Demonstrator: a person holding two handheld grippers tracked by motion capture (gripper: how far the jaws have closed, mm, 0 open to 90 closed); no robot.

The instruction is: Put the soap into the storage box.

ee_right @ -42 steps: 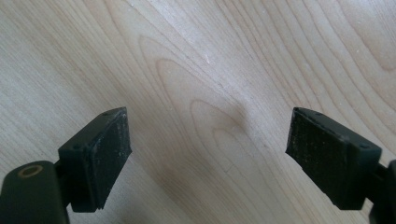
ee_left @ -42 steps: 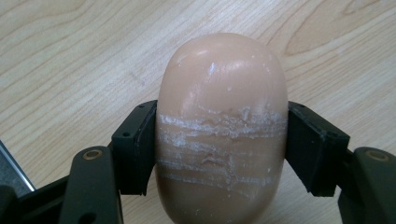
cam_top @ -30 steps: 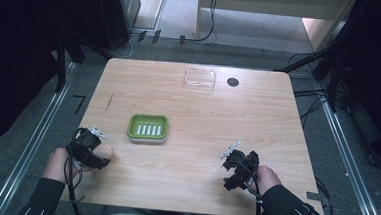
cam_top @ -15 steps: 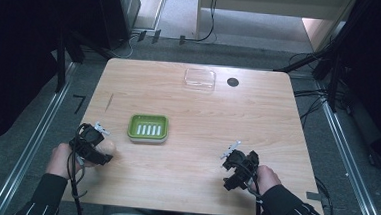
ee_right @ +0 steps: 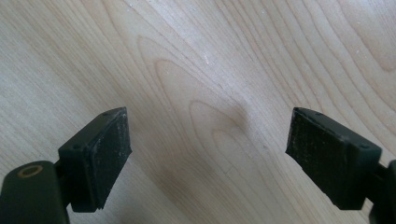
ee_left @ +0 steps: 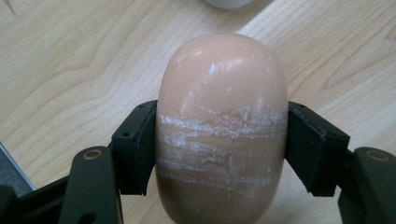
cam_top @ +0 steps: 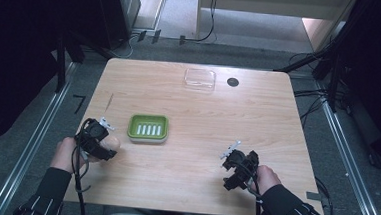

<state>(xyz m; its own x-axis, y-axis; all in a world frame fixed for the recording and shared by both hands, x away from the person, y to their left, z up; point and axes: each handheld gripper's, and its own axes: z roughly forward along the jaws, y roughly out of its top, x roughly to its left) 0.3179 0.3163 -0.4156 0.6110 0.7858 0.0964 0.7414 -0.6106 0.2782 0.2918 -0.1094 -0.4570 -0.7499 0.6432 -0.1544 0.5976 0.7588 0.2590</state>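
Note:
A peach-coloured oval bar of soap (ee_left: 222,126) with white scrape lines sits between the two black jaws of my left gripper (ee_left: 222,149), which is shut on its sides. From above, the soap (cam_top: 112,143) and the left gripper (cam_top: 107,141) are at the table's front left, just left of a green soap dish (cam_top: 148,128) with white ribs. My right gripper (cam_top: 230,162) rests at the front right. It (ee_right: 208,149) stands open over bare wood with nothing between its pads.
A clear plastic lid or box (cam_top: 199,79) lies at the far middle of the wooden table (cam_top: 257,121), beside a round black cable hole (cam_top: 232,82). Dark equipment and cables surround the table on the floor.
My left gripper has shifted slightly right toward the green dish, carrying the soap. The right gripper has stayed where it was.

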